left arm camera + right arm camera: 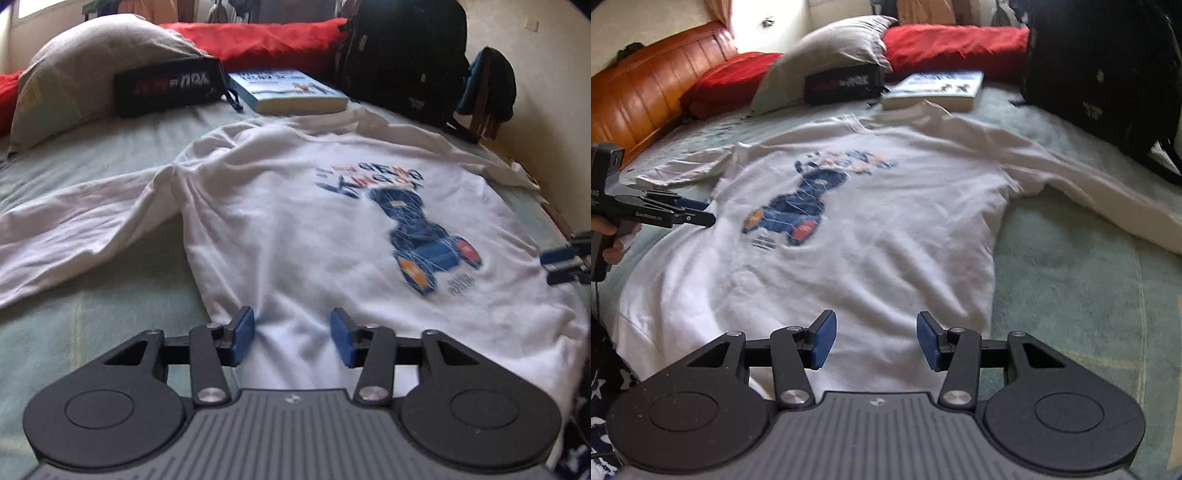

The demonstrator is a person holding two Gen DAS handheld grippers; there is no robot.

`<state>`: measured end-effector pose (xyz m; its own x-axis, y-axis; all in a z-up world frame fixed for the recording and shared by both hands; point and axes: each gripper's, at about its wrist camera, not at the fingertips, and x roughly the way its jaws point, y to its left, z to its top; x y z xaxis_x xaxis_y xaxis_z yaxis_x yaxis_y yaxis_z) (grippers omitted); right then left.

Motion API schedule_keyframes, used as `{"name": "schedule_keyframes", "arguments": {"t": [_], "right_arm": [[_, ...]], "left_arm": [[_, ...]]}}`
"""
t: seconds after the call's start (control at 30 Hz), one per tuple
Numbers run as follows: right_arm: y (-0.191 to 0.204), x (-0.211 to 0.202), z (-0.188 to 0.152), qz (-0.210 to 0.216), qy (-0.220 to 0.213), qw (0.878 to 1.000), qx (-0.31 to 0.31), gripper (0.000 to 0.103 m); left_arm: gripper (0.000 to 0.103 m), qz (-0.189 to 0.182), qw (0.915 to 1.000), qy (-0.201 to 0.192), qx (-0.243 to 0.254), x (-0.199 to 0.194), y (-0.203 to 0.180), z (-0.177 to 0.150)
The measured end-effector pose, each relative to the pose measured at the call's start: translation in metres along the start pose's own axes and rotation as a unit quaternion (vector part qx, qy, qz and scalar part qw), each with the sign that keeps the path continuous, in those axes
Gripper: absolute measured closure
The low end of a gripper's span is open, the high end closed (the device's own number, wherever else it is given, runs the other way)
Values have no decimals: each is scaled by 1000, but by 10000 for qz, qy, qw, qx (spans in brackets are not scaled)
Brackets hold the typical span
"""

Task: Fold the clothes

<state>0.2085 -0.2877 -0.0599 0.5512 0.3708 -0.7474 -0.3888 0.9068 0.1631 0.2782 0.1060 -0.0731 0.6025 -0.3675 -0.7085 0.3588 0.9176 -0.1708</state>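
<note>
- One white long-sleeved cotton shirt [295,229] with a blue printed figure on its chest lies spread flat on the pale green bedspread [92,155], both sleeves stretched out to the sides, hem nearest the cameras, collar towards the pillows.
- Both tools hang over the shirt's hem end. The left gripper [291,338] has its blue pads parted with only cloth beneath them, nothing clasped. The right gripper [875,341] is likewise unclenched, hovering above the hem without a pinch.
- Beyond the shirt's collar sit a blue-covered paperback book [288,90], a black zipped pouch [166,86], a grey pillow [85,66] and red cushions [258,37]; a black backpack [406,55] stands beside the shirt's far shoulder.
- Risks, as I judge them: pinching only the top layer would pull front from back and crease the fold; uneven lifting by the two hands would skew the hem; a sleeve swung over could snag the book just past the collar.
</note>
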Motion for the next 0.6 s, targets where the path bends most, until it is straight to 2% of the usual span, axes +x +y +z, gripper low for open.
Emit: {"name": "schedule_keyframes", "arguments": {"t": [0.07,0.13,0.2,0.27,0.33,0.4,0.43,0.47,0.5,0.6], "right_arm": [[-1,4,0,-49,45,10000,13,48],[1,6,2,-100,58,9999,-40,48],[9,0,5,-69,-60,9998,-173,47],[19,-3,5,58,-140,9992,-368,38],[29,-2,3,132,-163,9981,-579,34],[31,10,-1,108,120,9981,-592,34],[30,15,-7,-12,244,9975,-663,34],[27,15,-14,-137,179,9959,-878,33],[22,11,-18,-197,134,9950,-968,32],[12,-3,-17,-466,158,9965,-675,32]], "left_arm": [[54,84,9999,-68,-127,5,3,6],[56,260,9996,-120,-46,2,5,12],[57,207,9994,-266,41,-5,8,15],[54,178,9996,-228,78,-1,11,15],[53,158,9997,-178,112,4,14,15],[52,250,9996,-141,75,13,19,13],[52,336,9993,-147,65,12,19,14],[51,427,9990,-156,56,11,19,15],[51,668,9976,-134,73,9,17,17],[56,889,9958,-134,160,-8,12,16]]}}
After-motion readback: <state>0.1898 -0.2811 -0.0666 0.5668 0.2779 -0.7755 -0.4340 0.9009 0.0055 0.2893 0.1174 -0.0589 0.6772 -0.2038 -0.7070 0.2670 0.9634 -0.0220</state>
